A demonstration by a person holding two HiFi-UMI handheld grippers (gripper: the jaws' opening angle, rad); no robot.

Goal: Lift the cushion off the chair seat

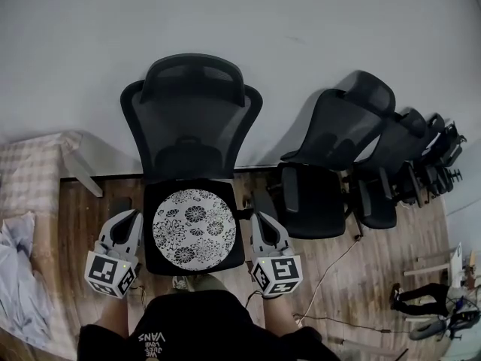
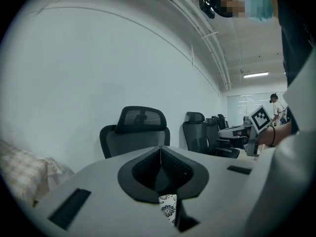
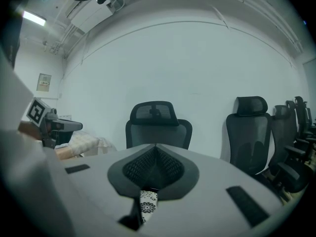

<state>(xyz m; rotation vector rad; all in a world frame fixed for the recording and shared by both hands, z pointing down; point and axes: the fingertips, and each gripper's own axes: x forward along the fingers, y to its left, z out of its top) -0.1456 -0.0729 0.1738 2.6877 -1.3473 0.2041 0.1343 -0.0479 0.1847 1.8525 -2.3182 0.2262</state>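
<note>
Head view: The chair [image 1: 192,119] stands with its back to the wall [image 1: 301,21]. The cushion [image 1: 194,227], round with a floral print, lies flat on the seat [image 1: 154,265] and covers most of it. The left gripper [image 1: 129,218] is just beside the left seat edge, the right gripper [image 1: 261,218] just beside the right edge. Neither touches the cushion; a strip of bare seat separates each from it. Spare chairs [image 1: 338,141] stand in a row to the right, close to the right gripper. A table [image 1: 30,175] with a checked cover stands at left, with a crumpled cloth [image 1: 19,277] below it. A cable [image 1: 331,269] runs across the floor [image 1: 376,254] at right.

Left gripper view: The left gripper [image 2: 161,149] has its jaws pressed together, nothing between them. A patch of cushion [image 2: 168,207] shows below the jaws. The chair [image 2: 136,132] back rises beyond, the spare chairs [image 2: 197,132] to its right. The right gripper [image 2: 259,120] shows at far right. A person [image 2: 276,105] stands in the far background.

Right gripper view: The right gripper [image 3: 156,147] has its jaws together and empty. The cushion [image 3: 147,204] shows below them. The chair [image 3: 158,125] back stands ahead, a spare chair [image 3: 249,132] to the right, the left gripper [image 3: 37,112] at far left
</note>
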